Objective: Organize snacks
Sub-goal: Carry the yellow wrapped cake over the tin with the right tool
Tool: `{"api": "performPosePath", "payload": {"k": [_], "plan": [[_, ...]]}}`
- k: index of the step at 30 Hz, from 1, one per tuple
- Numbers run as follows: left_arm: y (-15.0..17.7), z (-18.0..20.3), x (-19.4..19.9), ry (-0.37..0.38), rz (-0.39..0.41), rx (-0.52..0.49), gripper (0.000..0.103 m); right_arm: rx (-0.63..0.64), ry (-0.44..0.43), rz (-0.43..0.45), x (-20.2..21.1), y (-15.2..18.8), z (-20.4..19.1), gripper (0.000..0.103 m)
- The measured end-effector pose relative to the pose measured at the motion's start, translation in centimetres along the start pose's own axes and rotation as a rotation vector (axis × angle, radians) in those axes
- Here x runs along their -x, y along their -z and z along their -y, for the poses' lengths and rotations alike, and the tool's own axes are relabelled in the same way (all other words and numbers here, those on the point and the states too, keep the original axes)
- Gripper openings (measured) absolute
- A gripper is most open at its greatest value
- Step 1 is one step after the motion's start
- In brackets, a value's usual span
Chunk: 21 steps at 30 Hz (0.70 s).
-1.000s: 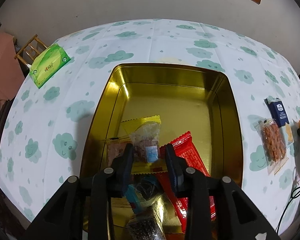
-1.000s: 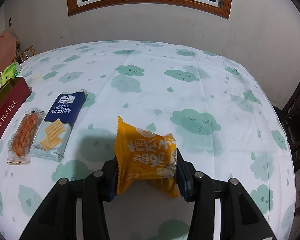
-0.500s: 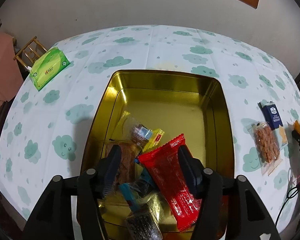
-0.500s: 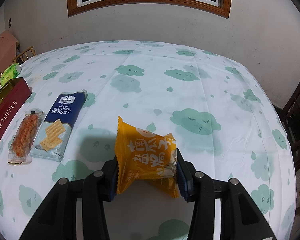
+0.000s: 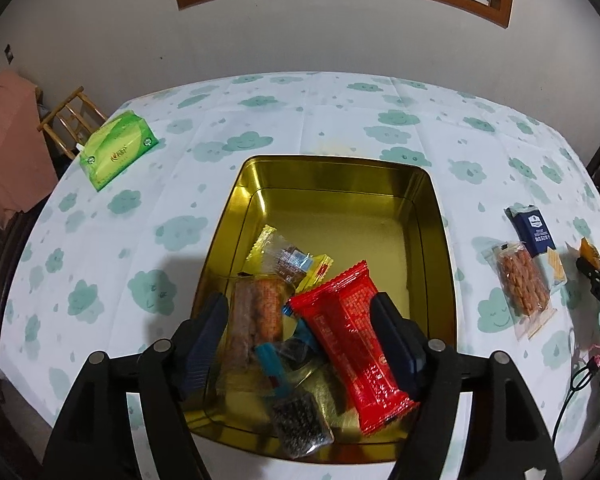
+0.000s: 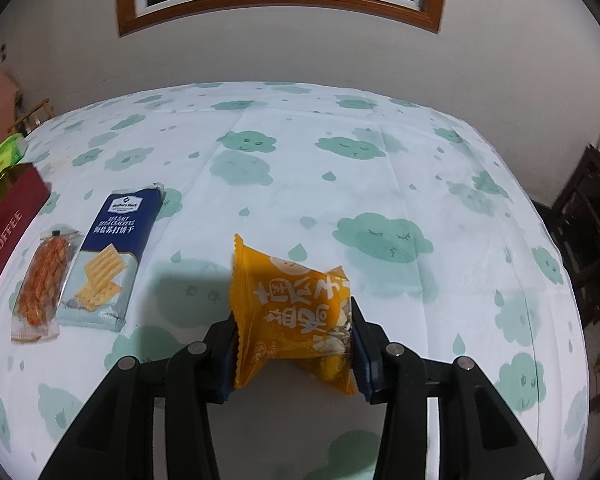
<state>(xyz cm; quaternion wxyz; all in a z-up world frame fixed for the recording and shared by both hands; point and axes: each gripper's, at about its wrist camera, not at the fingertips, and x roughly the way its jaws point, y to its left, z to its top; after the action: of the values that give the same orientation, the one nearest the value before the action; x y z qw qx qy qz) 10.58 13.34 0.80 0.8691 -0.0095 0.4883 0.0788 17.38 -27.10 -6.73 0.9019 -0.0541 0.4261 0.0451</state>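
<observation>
A gold tin (image 5: 428, 216) on the cloud-print tablecloth holds several snacks: a red packet (image 5: 352, 340), a clear packet with yellow ends (image 5: 288, 258), a brown biscuit pack (image 5: 260, 312) and a dark one (image 5: 300, 424). My left gripper (image 5: 300, 320) hangs over the tin's near end. Its jaws are opening and its pads touch nothing. My right gripper (image 6: 294, 332) holds an orange packet (image 6: 284, 300) just above the cloth. Its jaws are closing and both pads press the packet's sides. That gripper shows small at the right edge of the left wrist view.
A blue cracker pack (image 6: 112, 248) and a clear pack of fried twists (image 6: 42, 280) lie side by side left of the right gripper, between it and the tin's red outer wall (image 6: 4, 236). A green tissue pack (image 5: 116, 150) sits at the table's far left. Chairs stand around the table.
The left gripper opened and let go of the clear yellow-ended packet, which now lies in the tin. It also lifted and drew back a little. The right gripper squeezed the orange packet slightly tighter.
</observation>
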Motion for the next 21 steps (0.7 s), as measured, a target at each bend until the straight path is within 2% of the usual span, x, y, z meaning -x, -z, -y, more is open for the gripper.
{"api": "performPosePath", "payload": {"k": [5, 9, 15, 21], "plan": [[0.6, -0.7, 0.7, -0.004, 0.004, -0.004, 0.071, -0.042, 0.041, 0.003, 1.1, -0.2, -0.4, 0.044], [1.1, -1.5, 1.5, -0.012, 0.028, 0.011, 0.076, -0.061, 0.035, 0.025, 3.0, -0.6, -1.3, 0.044], [2.2, -3.0, 2.5, -0.027, 0.041, 0.034, 0.077, -0.024, -0.040, 0.062, 6.2, -1.5, -5.3, 0.044], [3.4, -4.7, 3.1, -0.011, 0.046, 0.073, 0.077, 0.042, -0.134, 0.066, 8.3, -1.9, -11.3, 0.044]]}}
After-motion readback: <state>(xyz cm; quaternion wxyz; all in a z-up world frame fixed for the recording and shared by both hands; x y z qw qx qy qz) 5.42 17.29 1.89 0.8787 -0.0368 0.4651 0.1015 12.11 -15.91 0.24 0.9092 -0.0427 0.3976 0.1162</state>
